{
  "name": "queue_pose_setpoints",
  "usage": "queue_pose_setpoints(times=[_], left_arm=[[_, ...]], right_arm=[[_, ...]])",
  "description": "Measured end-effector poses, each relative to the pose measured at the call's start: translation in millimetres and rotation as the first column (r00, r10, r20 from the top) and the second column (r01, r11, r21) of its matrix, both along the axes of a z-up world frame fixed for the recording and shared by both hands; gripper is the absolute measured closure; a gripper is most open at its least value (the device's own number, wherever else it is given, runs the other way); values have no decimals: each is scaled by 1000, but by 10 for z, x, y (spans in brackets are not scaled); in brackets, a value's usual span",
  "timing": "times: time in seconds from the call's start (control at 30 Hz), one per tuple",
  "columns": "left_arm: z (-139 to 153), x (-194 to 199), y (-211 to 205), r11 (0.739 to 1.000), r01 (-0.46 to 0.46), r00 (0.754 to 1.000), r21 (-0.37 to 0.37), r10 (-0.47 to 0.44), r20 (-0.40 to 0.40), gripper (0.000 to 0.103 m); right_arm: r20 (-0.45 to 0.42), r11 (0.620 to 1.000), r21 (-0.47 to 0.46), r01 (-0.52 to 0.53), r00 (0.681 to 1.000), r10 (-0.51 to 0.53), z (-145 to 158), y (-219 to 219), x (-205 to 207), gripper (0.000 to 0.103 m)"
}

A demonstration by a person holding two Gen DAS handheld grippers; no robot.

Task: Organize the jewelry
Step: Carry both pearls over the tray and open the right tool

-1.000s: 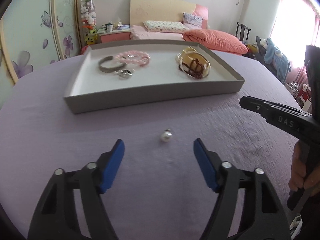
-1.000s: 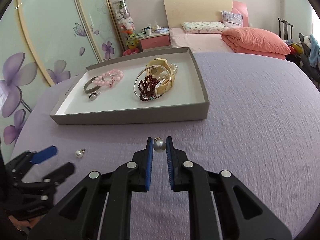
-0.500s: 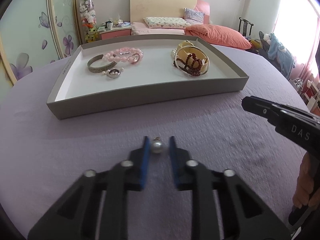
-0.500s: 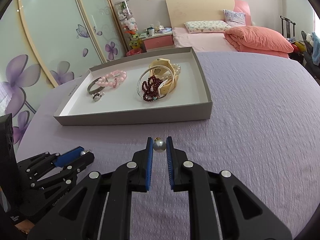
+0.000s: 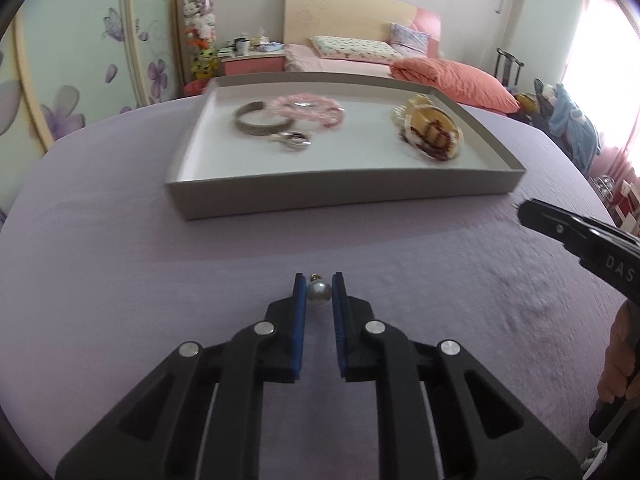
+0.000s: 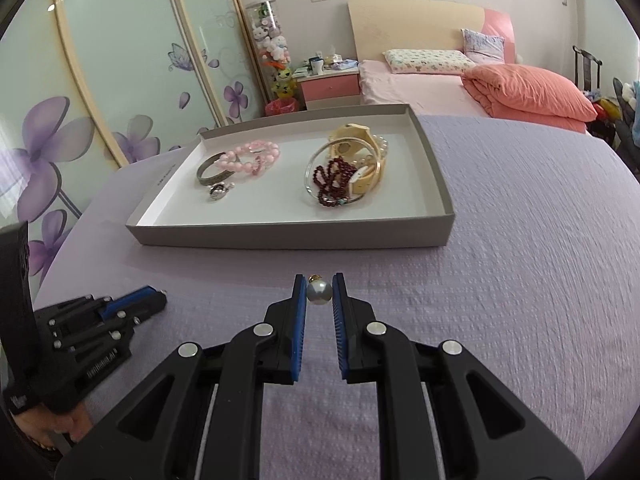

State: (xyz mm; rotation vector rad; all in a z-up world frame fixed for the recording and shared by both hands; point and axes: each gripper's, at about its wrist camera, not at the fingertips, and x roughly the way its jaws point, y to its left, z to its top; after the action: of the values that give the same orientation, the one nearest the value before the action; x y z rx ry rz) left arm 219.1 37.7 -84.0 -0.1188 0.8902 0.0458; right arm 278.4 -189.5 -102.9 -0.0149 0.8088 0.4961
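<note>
Closing since a second ago, the left gripper (image 5: 319,293) is now pinching its pearl earring (image 5: 318,293), which was lying loose on the purple tabletop (image 5: 120,280). Its fingers (image 5: 299,300) are nearly together on it. Likewise, the right gripper (image 6: 319,292) is gripping a second pearl (image 6: 319,292). Both are hanging just short of the grey tray (image 6: 288,236); next comes carrying them over its near wall, probably beside the bracelets (image 6: 248,158).

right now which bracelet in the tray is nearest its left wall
The plain grey metal cuff bangle; the pink bead bracelet lies beside it, further right, and the dark red one further still.
</note>
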Motion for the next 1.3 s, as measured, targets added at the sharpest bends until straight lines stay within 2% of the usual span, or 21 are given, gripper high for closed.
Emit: queue_pose_setpoints(times=[0.3, 0.83, 1.07, 1.3], left_arm=[[37, -116, 266, 999, -50, 999, 1, 50, 6, 90], [43, -139, 270, 999, -41, 999, -12, 41, 11, 90], [273, -27, 329, 997, -64, 995, -31, 66, 69, 90], [595, 300, 409, 994, -93, 982, -52, 101, 159, 90]], right_arm=[[3, 999, -17, -28, 1000, 28, -10, 138, -67, 89], [3, 999, -26, -35, 999, 35, -11, 176, -80, 89], [83, 1000, 15, 19, 996, -21, 268, 54, 64, 89], [189, 998, 49, 38, 981, -47, 469, 188, 334, 89]])
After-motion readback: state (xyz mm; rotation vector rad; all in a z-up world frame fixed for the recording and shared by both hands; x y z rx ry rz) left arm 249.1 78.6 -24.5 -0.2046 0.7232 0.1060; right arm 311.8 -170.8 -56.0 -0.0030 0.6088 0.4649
